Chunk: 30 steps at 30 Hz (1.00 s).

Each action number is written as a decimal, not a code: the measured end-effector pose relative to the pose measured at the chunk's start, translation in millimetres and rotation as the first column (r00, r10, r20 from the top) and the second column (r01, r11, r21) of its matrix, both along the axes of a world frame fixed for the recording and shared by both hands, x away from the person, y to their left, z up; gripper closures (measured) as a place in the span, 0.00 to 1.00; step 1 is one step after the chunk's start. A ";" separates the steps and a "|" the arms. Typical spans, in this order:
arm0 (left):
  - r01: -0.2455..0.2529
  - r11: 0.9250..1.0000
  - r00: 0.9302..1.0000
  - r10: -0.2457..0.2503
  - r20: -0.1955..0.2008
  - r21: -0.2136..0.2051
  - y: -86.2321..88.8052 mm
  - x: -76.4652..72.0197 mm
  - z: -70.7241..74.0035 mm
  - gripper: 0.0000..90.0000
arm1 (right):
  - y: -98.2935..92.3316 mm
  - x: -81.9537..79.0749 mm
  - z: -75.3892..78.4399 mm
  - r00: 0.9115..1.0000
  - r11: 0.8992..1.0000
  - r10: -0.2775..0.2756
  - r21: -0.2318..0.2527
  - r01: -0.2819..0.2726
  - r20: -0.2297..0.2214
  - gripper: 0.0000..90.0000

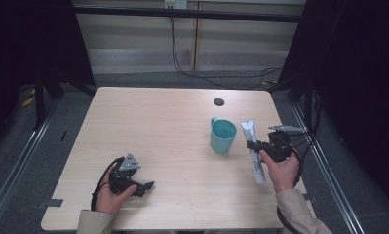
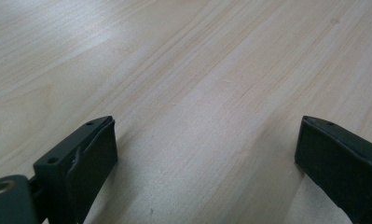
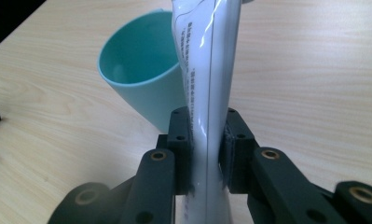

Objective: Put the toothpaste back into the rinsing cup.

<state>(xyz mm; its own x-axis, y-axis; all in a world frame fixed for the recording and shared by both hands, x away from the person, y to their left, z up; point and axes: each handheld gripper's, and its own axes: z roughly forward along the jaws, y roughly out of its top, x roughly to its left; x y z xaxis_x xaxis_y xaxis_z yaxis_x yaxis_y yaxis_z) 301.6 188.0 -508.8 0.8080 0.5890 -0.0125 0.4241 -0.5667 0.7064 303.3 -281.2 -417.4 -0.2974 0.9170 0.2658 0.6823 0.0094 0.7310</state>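
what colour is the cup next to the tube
Teal, inside and out; the cup shows best in the right gripper view, behind the white tube.

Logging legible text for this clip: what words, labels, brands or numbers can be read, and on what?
White tube, clamped in the right gripper: a column of small black print runs along it, too small and blurred to read.
Teal cup: no text visible.
Table and left gripper: no text or markings visible.
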 end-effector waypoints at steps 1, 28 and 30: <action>0.000 1.000 1.000 0.000 0.000 0.000 0.0 0.0 0.0 0.06 | 0.0 0.0 1.5 1.000 1.000 0.003 0.003 -0.003 0.009 0.85; 0.000 1.000 1.000 0.000 0.000 0.001 0.0 0.0 0.0 0.06 | 2.0 7.3 28.5 0.989 0.998 -0.012 0.069 0.002 0.151 0.85; 0.000 1.000 1.000 0.000 0.001 0.000 0.0 0.0 0.0 0.06 | 2.3 8.3 30.0 0.987 0.998 -0.014 0.070 0.003 0.159 0.85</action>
<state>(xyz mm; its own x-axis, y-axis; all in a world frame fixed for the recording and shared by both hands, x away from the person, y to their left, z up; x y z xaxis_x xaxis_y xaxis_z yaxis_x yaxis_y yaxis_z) 301.6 188.0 -508.8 0.8080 0.5891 -0.0119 0.4237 -0.5669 0.7065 311.6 -278.9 -387.4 -0.3335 0.9006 0.2786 0.5571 -0.0501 0.8289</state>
